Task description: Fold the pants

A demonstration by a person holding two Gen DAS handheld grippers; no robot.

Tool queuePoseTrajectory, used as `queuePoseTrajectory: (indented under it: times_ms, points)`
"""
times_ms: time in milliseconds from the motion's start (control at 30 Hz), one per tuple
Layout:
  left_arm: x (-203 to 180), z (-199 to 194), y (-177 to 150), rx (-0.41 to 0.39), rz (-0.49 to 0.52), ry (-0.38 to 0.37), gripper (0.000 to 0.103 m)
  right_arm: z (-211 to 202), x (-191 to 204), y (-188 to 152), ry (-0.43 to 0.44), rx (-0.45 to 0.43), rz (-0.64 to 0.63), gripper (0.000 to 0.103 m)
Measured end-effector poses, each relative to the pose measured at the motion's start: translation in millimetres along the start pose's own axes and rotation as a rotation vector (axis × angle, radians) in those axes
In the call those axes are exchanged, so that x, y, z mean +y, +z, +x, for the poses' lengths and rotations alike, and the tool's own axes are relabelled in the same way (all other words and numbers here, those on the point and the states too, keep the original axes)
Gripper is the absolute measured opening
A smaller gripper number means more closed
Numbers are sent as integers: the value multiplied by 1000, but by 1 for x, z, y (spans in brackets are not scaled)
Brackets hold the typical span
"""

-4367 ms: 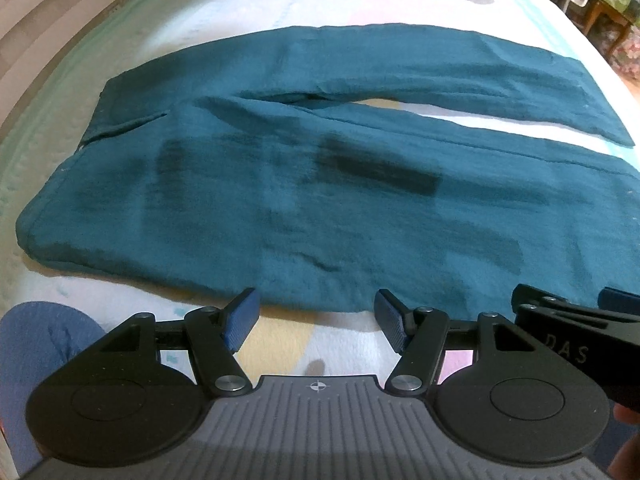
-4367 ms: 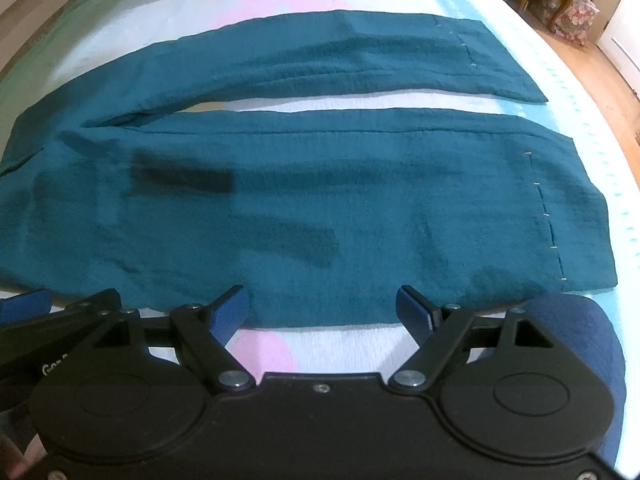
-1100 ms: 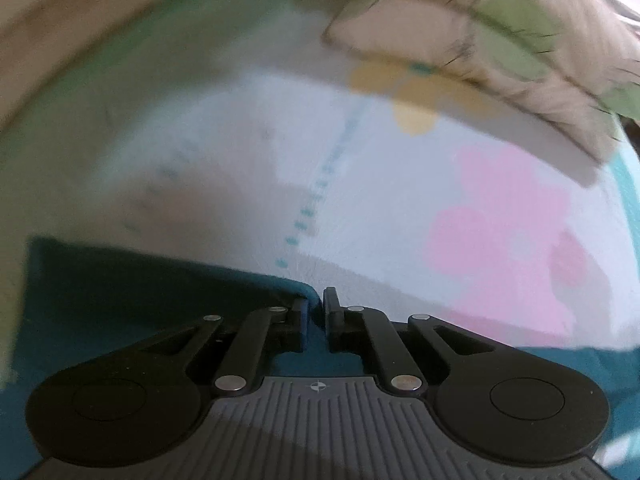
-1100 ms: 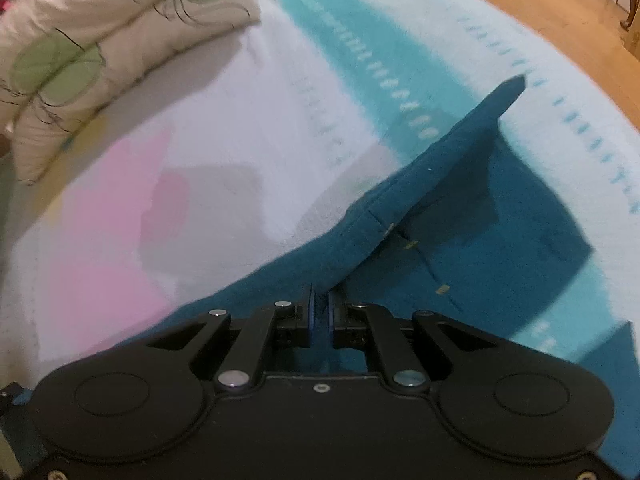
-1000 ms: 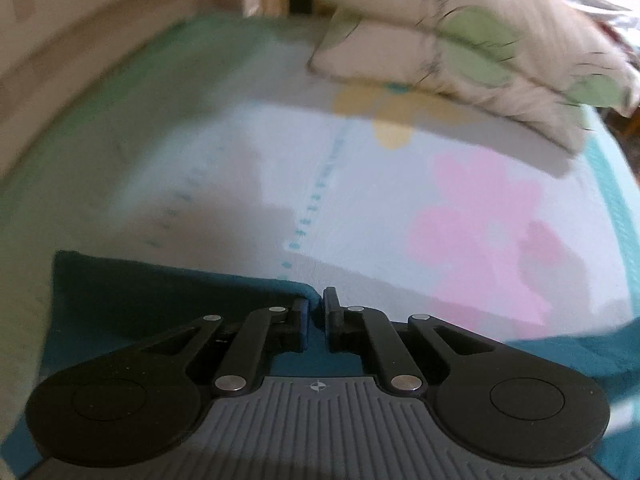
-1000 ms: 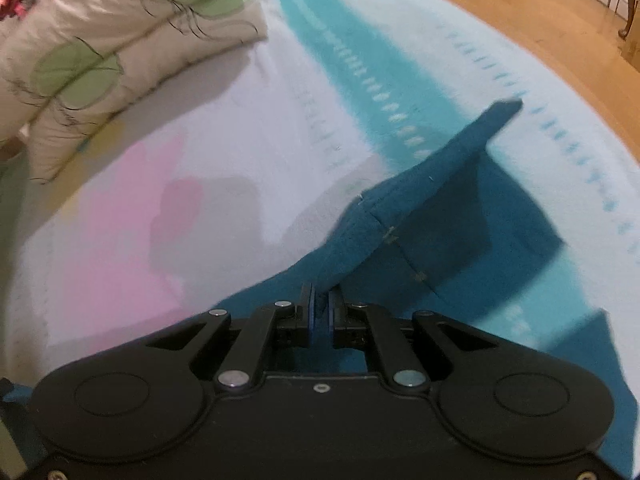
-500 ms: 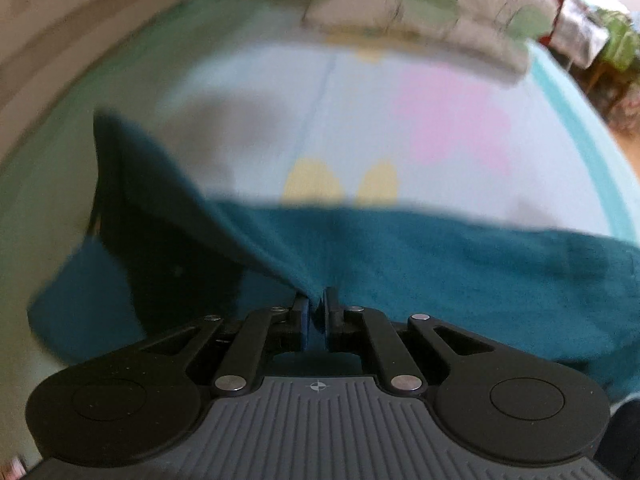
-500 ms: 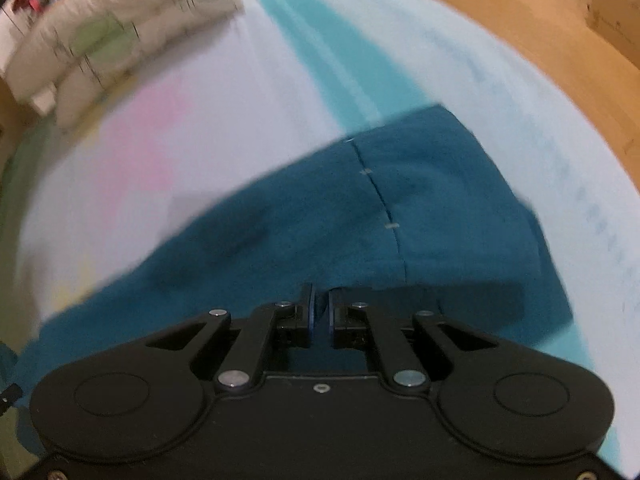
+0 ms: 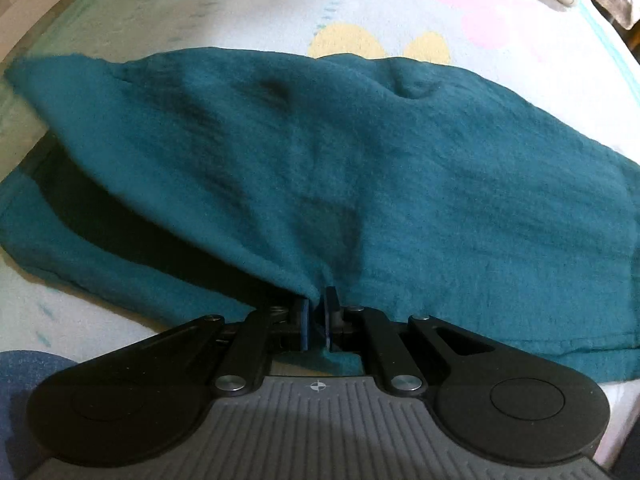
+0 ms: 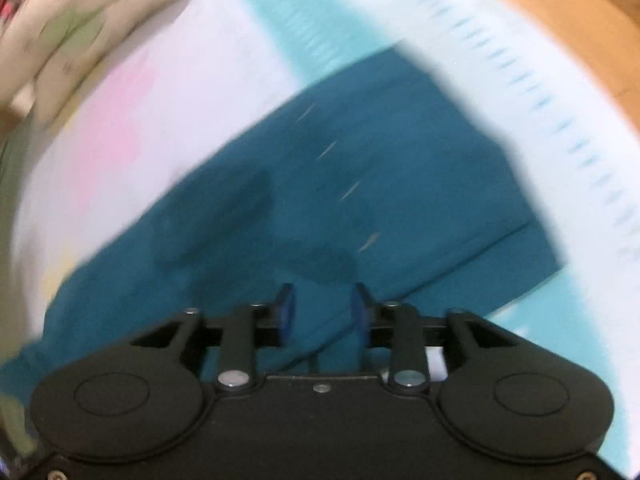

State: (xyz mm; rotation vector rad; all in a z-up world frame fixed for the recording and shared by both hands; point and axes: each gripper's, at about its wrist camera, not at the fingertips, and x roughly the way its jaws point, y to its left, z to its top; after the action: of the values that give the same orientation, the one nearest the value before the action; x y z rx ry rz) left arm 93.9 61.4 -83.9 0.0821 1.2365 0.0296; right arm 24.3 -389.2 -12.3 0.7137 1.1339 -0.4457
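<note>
The bed (image 9: 200, 8) has a pale sheet with pink and yellow flower shapes and a turquoise stripe. On it lie the pants (image 9: 400, 184), dark teal and of soft, slightly wrinkled cloth, with their long axis from left to right across the left wrist view. One leg is folded over the other, so the cloth is in two layers, and the upper edge rises toward the left gripper (image 9: 316, 316). This gripper is clenched on that edge. In the blurred right wrist view the right gripper (image 10: 322, 316) is opening; the cloth lies below its blue pads (image 10: 286, 316), which do not press it.
</note>
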Motion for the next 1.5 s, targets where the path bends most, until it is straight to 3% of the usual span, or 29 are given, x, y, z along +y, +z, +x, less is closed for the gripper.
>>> queuePoseTrajectory:
  times_ms: [200, 233, 400, 600, 633, 700, 900, 1033, 1133, 1333, 1400, 1500]
  points:
    - [-4, -4, -1, -19, 14, 19, 7, 17, -65, 29, -84, 8, 175, 49]
    - [-6, -11, -12, -24, 19, 22, 7, 21, -72, 29, -84, 21, 199, 49]
    - [-7, -12, -6, -20, 13, 22, 7, 36, -91, 18, -66, 56, 281, 49]
    - [-4, -6, -3, -18, 7, 17, 7, 45, -102, 28, -6, 22, 359, 52]
    - [-2, -3, -4, -19, 6, 14, 6, 43, -106, 27, 7, 11, 372, 50]
    - [0, -5, -1, -24, -1, 2, 4, 40, -104, 31, 14, -19, 360, 15]
    - [8, -50, 23, -119, -24, -64, 3, -15, -77, 39, 52, -166, 206, 12]
    - [10, -89, 26, -196, 0, -102, 3, -53, -73, 33, 24, -236, 155, 12]
    - [7, -85, 13, -155, 43, -101, 3, -45, -82, 23, -26, -190, 154, 13]
    - [11, -24, -12, 52, -7, -54, 4, 25, -102, 7, -136, 8, 192, 13]
    - [12, -14, -16, 57, 2, -45, 4, 38, -103, 4, -138, 35, 200, 13]
    - [8, -18, -16, 42, 17, -32, 4, 34, -99, 4, -132, 10, 197, 13]
